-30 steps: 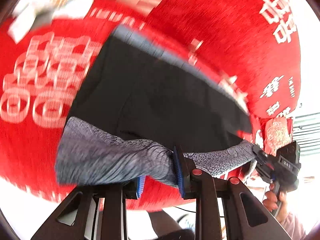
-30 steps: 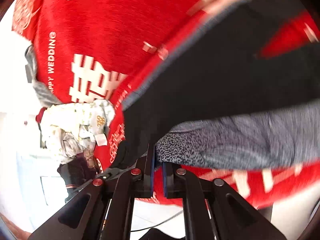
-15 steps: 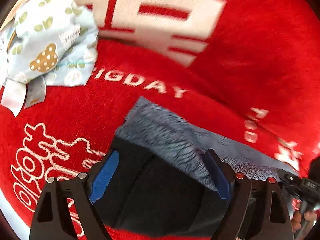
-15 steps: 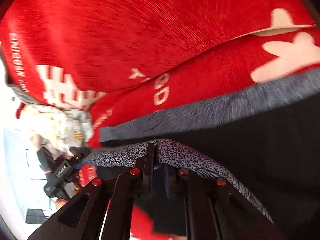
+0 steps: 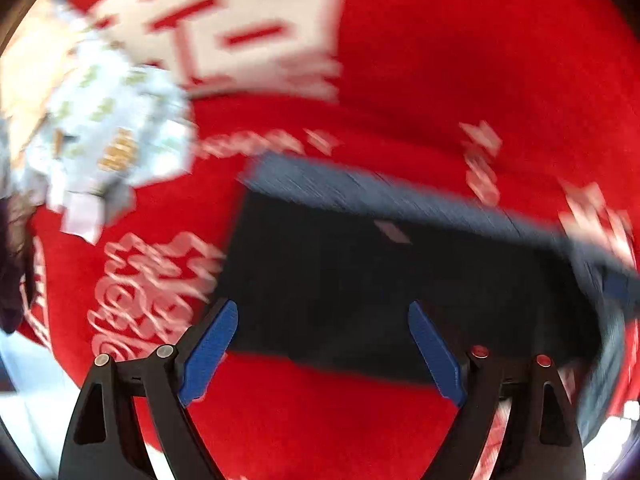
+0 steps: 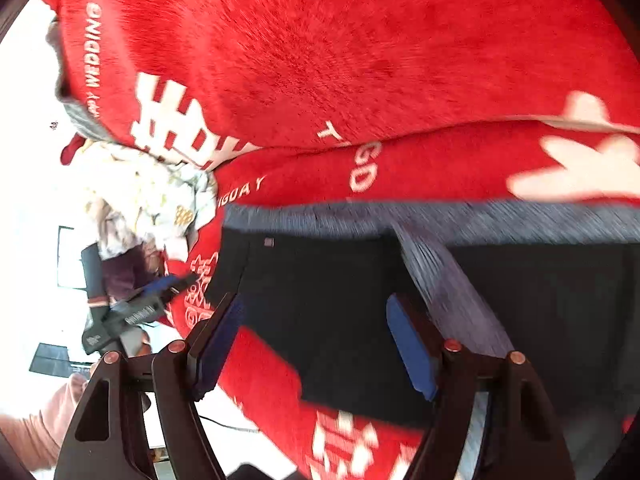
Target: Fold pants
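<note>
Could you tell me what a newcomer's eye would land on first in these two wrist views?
First, the bright red blanket with white lettering fills both views. On it lie the black pants with a grey waistband along their far edge, spread flat. The left claw and right claw both stand open just above the near edge, gripping nothing.

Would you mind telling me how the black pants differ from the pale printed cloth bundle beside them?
The black pants with grey waistband lie flat and squared on the red blanket; the pale printed cloth bundle is crumpled. The pants are dark and plain, the bundle light and patterned. Both rest on the blanket.
</note>
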`<act>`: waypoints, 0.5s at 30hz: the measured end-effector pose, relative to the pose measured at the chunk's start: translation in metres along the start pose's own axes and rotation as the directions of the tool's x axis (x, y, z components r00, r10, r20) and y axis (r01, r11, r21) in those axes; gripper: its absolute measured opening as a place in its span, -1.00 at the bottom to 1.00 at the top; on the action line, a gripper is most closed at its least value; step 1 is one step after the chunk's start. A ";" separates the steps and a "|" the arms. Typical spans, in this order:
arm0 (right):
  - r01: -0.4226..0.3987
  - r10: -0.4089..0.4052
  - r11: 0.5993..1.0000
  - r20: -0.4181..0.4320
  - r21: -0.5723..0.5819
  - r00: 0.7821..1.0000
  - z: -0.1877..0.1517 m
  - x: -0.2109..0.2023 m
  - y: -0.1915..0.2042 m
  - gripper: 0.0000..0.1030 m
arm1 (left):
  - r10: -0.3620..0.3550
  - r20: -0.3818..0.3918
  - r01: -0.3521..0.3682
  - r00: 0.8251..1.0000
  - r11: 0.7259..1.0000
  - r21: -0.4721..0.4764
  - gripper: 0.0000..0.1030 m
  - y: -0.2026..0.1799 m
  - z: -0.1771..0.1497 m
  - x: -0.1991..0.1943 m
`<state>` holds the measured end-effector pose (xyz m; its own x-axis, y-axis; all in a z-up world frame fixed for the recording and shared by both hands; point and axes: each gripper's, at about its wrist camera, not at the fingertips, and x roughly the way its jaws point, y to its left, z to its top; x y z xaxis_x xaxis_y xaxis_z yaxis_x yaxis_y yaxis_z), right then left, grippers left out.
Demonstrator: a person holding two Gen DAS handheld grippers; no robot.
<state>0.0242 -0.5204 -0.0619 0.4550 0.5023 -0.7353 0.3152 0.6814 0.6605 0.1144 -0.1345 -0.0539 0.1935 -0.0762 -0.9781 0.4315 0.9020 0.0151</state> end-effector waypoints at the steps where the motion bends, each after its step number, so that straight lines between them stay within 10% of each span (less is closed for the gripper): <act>1: 0.008 -0.008 1.000 0.007 0.012 1.000 -0.010 -0.012 -0.005 0.51 | -0.028 -0.022 0.029 0.999 0.999 0.023 0.72 -0.016 -0.010 0.001; 7: 0.108 -0.141 0.961 0.113 0.256 0.984 -0.089 -0.093 -0.069 0.51 | -0.204 -0.121 0.218 0.971 0.969 0.112 0.72 -0.117 -0.050 0.001; 15: 0.081 -0.283 0.777 0.232 0.624 0.931 -0.242 -0.168 -0.126 0.50 | -0.310 -0.198 0.360 0.930 0.876 0.320 0.72 -0.213 -0.070 -0.004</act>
<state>-0.2938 -0.5612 -0.0581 0.5275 0.1515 -0.8360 0.8015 0.2377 0.5488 -0.0399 -0.2966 -0.0676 -0.1283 -0.2664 -0.9553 0.7298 0.6268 -0.2728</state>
